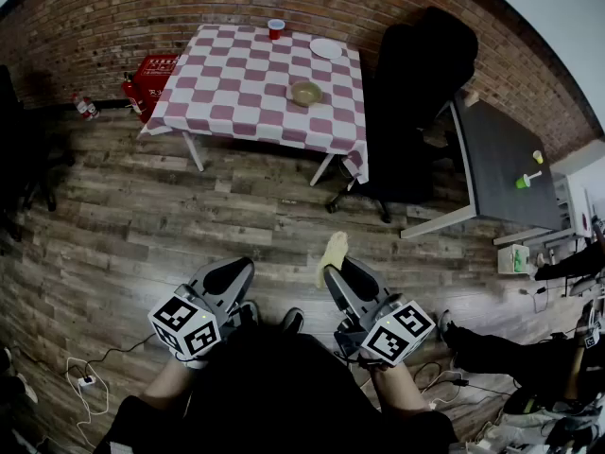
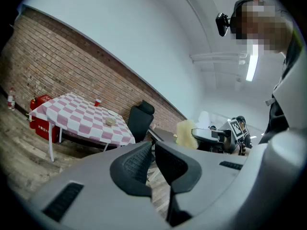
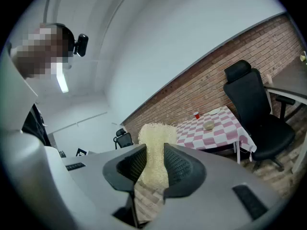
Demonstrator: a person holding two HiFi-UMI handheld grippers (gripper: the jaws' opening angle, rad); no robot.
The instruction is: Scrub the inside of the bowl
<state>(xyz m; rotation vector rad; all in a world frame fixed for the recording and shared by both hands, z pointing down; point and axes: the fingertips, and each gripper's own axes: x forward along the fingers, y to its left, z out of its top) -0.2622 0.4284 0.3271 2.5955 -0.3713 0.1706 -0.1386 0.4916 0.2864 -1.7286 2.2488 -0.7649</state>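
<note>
A tan bowl [image 1: 305, 94] stands on the far table with a red-and-white checked cloth [image 1: 236, 83]; it also shows small in the left gripper view as the bowl [image 2: 111, 121] and in the right gripper view as the bowl [image 3: 208, 125]. Both grippers hang low over the wooden floor, well short of the table. My left gripper [image 1: 236, 270] is shut with nothing between its jaws, as the left gripper [image 2: 152, 159] confirms. My right gripper [image 1: 336, 270] is shut on a pale yellow scrubbing pad [image 1: 333, 252], and in its own view the pad [image 3: 156, 147] sticks up out of the right gripper [image 3: 156, 169].
A red cup [image 1: 275, 28] and a white plate [image 1: 326, 48] share the table. A black office chair [image 1: 416, 83] stands right of it, beside a grey desk [image 1: 501, 159]. A red crate [image 1: 156, 72] sits left of the table. Cables [image 1: 85, 378] lie on the floor near my feet.
</note>
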